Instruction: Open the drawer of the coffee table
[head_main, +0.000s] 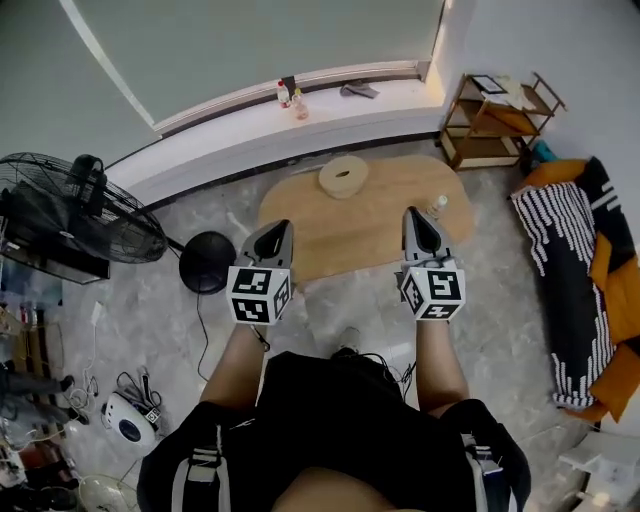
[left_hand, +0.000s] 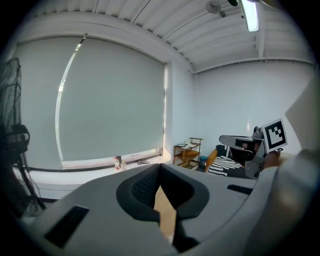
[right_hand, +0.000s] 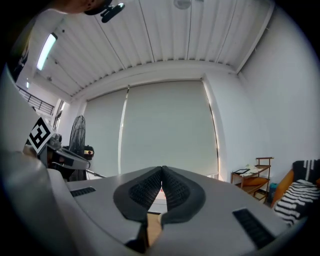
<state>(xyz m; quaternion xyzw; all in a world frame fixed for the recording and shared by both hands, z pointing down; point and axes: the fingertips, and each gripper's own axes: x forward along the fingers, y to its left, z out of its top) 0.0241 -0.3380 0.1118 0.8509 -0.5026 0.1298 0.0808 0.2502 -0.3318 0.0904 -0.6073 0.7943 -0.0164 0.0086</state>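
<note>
A low oval wooden coffee table (head_main: 375, 225) stands on the grey floor ahead of me; its drawer does not show from above. My left gripper (head_main: 277, 228) hangs over the table's near left edge, jaws shut and empty. Over the near right part of the table my right gripper (head_main: 415, 215) is also shut with nothing in it. In the left gripper view the left gripper (left_hand: 160, 167) has its tips together, with a sliver of the tabletop (left_hand: 165, 210) below. The right gripper (right_hand: 161, 172) looks level toward the window blind, tips touching.
On the table lie a round woven mat (head_main: 343, 176) and a small bottle (head_main: 437, 205). A standing fan (head_main: 75, 205) with a round base (head_main: 207, 261) is at the left. A wooden shelf (head_main: 495, 120) and an orange-and-striped seat (head_main: 585, 270) are at the right. Bottles (head_main: 290, 98) stand on the window sill.
</note>
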